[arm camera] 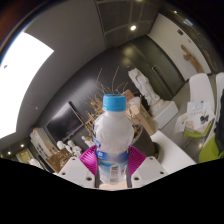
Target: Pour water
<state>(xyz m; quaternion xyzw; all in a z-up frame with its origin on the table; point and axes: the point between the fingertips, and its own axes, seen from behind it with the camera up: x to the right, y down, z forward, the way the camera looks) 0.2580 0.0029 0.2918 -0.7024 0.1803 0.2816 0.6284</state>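
A clear plastic water bottle [113,135] with a light blue cap [115,102] and a blue and white label stands upright between my fingers. My gripper [112,166] is shut on the bottle, with the magenta pads [90,157] pressing on its lower body from both sides. The bottle is lifted, and the room tilts behind it. I see no cup or glass in this view.
Behind the bottle lies a room seen at a slant: a white table [170,150], white chairs [198,95], a wooden shelf [45,145] with small items, a bright window [22,70] and ceiling lights [132,27].
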